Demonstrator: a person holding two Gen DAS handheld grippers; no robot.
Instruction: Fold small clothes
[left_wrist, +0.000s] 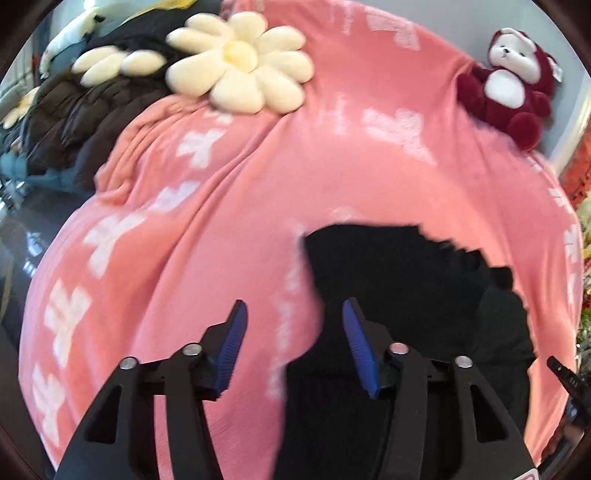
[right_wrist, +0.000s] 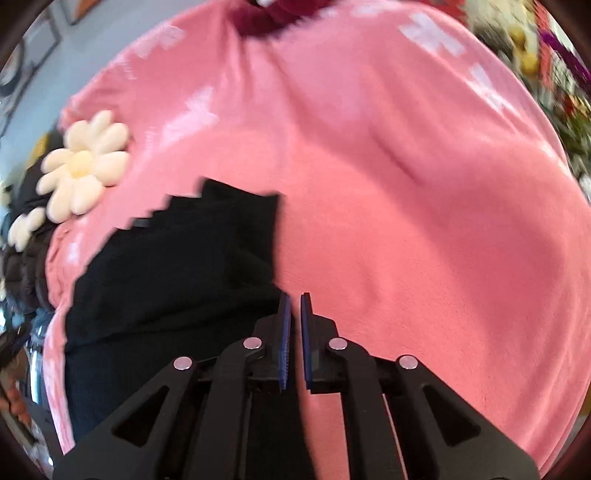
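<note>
A small black garment (left_wrist: 399, 280) lies bunched on the pink blanket (left_wrist: 229, 229). My left gripper (left_wrist: 293, 314) is open above the garment's left edge, one blue pad over the blanket, the other over the black cloth, holding nothing. In the right wrist view the same garment (right_wrist: 177, 266) lies to the left on the blanket (right_wrist: 424, 221). My right gripper (right_wrist: 295, 306) has its blue pads nearly together with a thin gap, empty, at the garment's right edge.
A cream flower cushion (left_wrist: 240, 59) and a dark red plush bear (left_wrist: 513, 85) lie at the blanket's far side. A dark brown padded jacket (left_wrist: 81, 110) is heaped at far left. The flower cushion (right_wrist: 81, 166) also shows in the right wrist view.
</note>
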